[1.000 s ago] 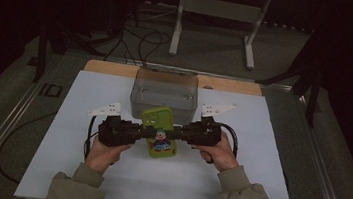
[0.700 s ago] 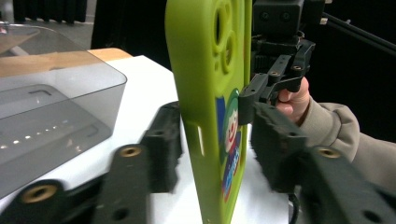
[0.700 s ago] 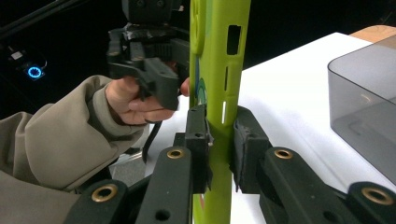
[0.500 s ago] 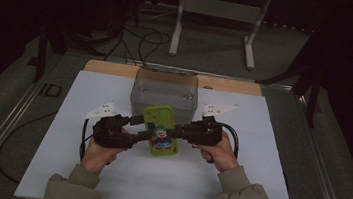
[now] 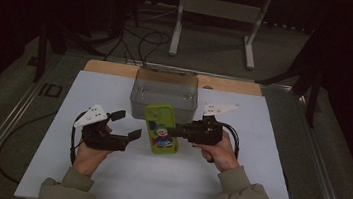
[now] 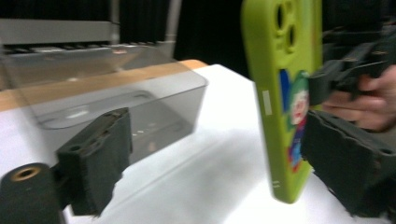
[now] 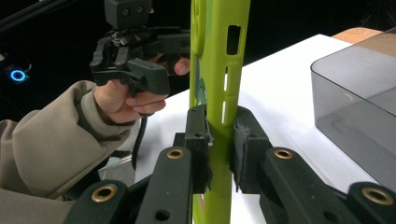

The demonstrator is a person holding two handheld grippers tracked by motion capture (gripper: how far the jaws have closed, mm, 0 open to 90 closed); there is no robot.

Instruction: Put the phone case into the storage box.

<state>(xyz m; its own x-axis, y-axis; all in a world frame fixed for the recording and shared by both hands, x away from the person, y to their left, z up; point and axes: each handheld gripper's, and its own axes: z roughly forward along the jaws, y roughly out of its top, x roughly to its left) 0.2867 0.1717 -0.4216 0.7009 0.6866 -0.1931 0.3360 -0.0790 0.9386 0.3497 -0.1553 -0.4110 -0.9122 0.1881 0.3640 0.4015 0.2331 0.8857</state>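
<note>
A lime-green phone case (image 5: 160,128) with a cartoon figure hangs just above the white table, in front of the clear box. My right gripper (image 5: 177,130) is shut on its right edge; in the right gripper view the pads (image 7: 200,140) pinch the upright case (image 7: 219,56). My left gripper (image 5: 127,124) stands to the left of the case, apart from it. Its jaws have just been opening and nothing is between them. In the left gripper view the case (image 6: 285,93) stands beyond the right jaw's tip, with my left gripper (image 6: 219,144) wide open.
A clear grey plastic box (image 5: 164,92) stands open-topped at the back middle of the white table sheet (image 5: 255,189), close behind the case. A metal stand (image 5: 214,13) and cables lie on the floor beyond the table.
My left gripper let go of the case's left edge, opened wide and drew away to the left. The right gripper kept its hold and stayed in place.
</note>
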